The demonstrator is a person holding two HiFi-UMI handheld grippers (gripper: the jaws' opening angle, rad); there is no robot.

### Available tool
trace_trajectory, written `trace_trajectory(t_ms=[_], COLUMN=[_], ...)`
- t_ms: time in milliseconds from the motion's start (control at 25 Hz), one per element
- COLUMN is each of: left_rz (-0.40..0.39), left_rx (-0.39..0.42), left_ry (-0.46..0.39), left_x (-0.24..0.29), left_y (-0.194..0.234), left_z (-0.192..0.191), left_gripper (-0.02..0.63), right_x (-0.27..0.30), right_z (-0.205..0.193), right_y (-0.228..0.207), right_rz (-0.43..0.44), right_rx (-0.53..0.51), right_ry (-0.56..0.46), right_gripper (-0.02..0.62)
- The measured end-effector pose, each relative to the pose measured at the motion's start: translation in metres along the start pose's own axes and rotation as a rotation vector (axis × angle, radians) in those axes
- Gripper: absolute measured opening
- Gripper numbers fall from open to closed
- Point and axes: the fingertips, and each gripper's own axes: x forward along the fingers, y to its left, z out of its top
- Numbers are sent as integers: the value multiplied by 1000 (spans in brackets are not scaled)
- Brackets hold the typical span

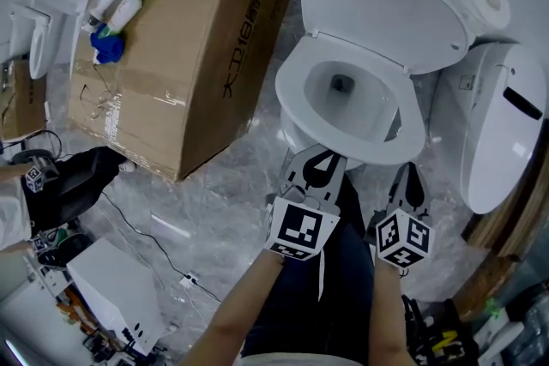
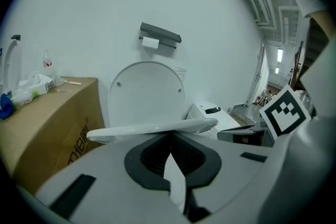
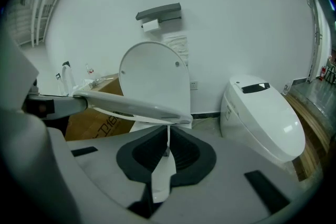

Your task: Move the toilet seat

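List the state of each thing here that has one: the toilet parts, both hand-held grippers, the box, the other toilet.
Toilet lid: raised, leaning back.
Toilet seat: roughly level over the bowl, not upright.
Left hand-held gripper: jaws shut, tips at the seat's front rim.
Right hand-held gripper: jaws shut, tips at the seat's front rim.
Cardboard box: closed and taped, clutter on top.
Second toilet: lid shut.

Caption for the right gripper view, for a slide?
Right gripper, jaws shut, at the front rim of the toilet seat; lid upright.
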Motion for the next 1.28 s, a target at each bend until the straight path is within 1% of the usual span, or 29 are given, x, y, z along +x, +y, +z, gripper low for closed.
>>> trace_trajectory(t_ms=[200,360,560,760,1280], left_rz=[15,36,49,54,50], left_rx=[20,9,-14,-1,23], left_ry=[-51,-88,-107,-140,-178], left_x=[6,15,25,37,69], left_y=[7,14,24,30,46], left_z=[27,47,62,81,125], left_gripper=[14,14,14,14,14], right_x=[3,8,11,16,25], right_z=[8,9,8,12,41], right_y=[18,26,31,33,48], right_rz=[35,51,80,91,133], right_rx=[-16,-19,-24,-17,20], right_ry=[-11,-7,2,-3,-36], right_gripper=[28,28,28,28,28])
